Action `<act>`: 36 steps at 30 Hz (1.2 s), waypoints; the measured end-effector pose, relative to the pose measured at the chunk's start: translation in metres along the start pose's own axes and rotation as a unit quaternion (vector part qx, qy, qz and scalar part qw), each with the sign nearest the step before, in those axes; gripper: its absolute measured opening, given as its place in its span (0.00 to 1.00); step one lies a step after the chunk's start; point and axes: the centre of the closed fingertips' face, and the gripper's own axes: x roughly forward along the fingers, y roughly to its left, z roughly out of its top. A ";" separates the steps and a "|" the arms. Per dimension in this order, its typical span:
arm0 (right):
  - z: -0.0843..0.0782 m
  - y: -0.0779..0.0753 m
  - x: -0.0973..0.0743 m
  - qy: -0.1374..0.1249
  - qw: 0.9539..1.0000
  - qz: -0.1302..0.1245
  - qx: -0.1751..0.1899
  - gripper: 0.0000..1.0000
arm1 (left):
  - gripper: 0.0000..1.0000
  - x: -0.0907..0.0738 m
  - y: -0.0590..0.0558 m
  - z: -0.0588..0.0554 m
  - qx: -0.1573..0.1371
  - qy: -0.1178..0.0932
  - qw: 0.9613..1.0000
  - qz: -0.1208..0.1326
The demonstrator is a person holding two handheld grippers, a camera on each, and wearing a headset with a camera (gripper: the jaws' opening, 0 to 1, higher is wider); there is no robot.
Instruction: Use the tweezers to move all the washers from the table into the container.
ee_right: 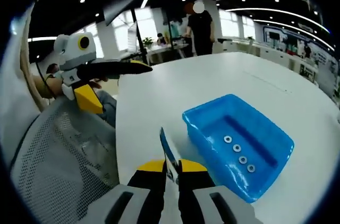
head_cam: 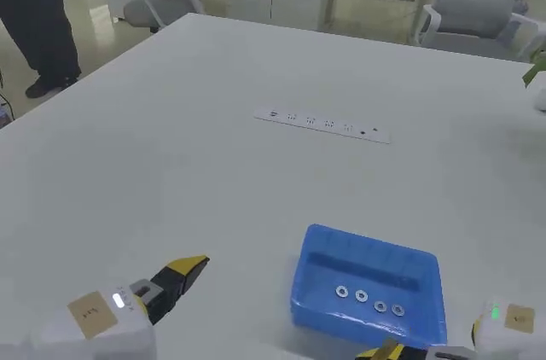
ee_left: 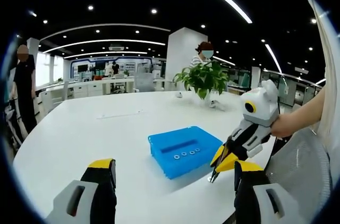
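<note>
We held the tweezers (ee_right: 168,147) clamped in our right gripper (ee_right: 171,170), nearer than the open, empty left gripper (ee_left: 174,165) to the blue container (ee_right: 202,134) just ahead-right of it, where four washers (ee_right: 238,153) lay in a row.

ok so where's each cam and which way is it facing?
Head view: on the headset, looking forward and down at the blue container; left tool lower left, right tool lower right.
Left gripper view: on the left tool, along its open jaws toward the container; right tool and hand enter at right.
Right gripper view: on the right tool, jaws shut on tweezers, facing the container; left tool at left.
Shared: all three show the container's four washers.
</note>
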 end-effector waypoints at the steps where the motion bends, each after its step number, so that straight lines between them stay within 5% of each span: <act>1: 0.000 0.002 0.001 0.005 1.000 0.002 -0.016 0.04 | 0.95 0.000 0.000 0.000 -0.001 0.000 1.000 0.000; 6: -0.002 0.001 0.004 0.021 0.996 -0.030 -0.078 0.03 | 0.95 0.000 0.001 0.001 0.000 -0.001 1.000 0.002; 10: -0.004 0.000 0.003 0.025 0.997 -0.036 -0.069 0.03 | 0.95 -0.001 0.003 0.001 -0.006 -0.005 1.000 0.006; 13: -0.002 -0.008 0.002 0.002 0.999 -0.051 0.010 0.02 | 0.94 -0.002 0.003 0.001 -0.005 -0.005 1.000 0.005; 16: -0.002 -0.014 0.000 -0.014 0.996 -0.061 0.069 0.02 | 0.94 -0.002 0.002 0.002 -0.001 -0.005 1.000 0.005; 19: -0.003 -0.018 -0.004 -0.033 0.990 -0.055 0.123 0.02 | 0.94 -0.002 0.003 0.003 -0.004 -0.008 1.000 0.007; 21: -0.001 -0.023 -0.010 -0.058 0.981 -0.058 0.176 0.02 | 0.94 -0.003 0.003 0.004 -0.004 -0.011 1.000 0.008; 24: -0.001 -0.031 -0.018 -0.062 0.977 -0.070 0.190 0.02 | 0.94 -0.004 0.003 0.006 -0.003 -0.016 1.000 0.008; 28: 0.022 -0.038 -0.030 -0.114 0.966 -0.065 0.222 0.03 | 0.94 -0.004 0.002 0.010 0.011 -0.024 1.000 0.009; 36: 0.058 -0.049 -0.039 -0.150 0.965 -0.057 0.206 0.03 | 0.94 -0.005 0.006 0.012 0.003 -0.031 0.999 0.018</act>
